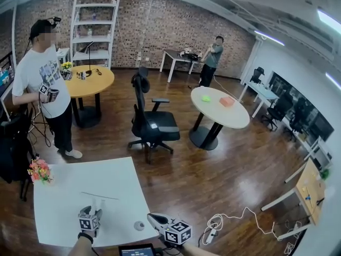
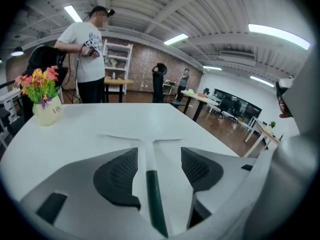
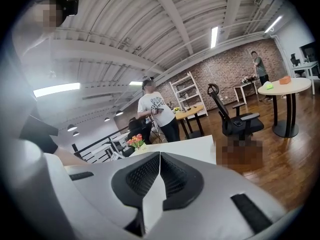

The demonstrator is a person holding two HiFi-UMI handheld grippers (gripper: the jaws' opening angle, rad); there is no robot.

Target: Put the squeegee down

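Note:
The squeegee (image 1: pixel 96 199) lies flat on the white table (image 1: pixel 69 188), its thin blade pointing away from me and its handle toward me. My left gripper (image 1: pixel 91 211) hovers just above the near end of that handle. In the left gripper view the handle, white then dark green (image 2: pixel 154 196), runs between the dark pads (image 2: pixel 122 171) without touching either; the left gripper (image 2: pixel 160 166) is open. My right gripper (image 1: pixel 153 218) hangs over the table's near right corner. Its pads meet with nothing between them, so the right gripper (image 3: pixel 160 156) is shut and empty.
A vase of flowers (image 1: pixel 40 170) stands at the table's left edge. A small grey round object (image 1: pixel 139 226) lies near the right gripper. Beyond the table are a black office chair (image 1: pixel 152 122), two round tables and a standing person (image 1: pixel 45 84).

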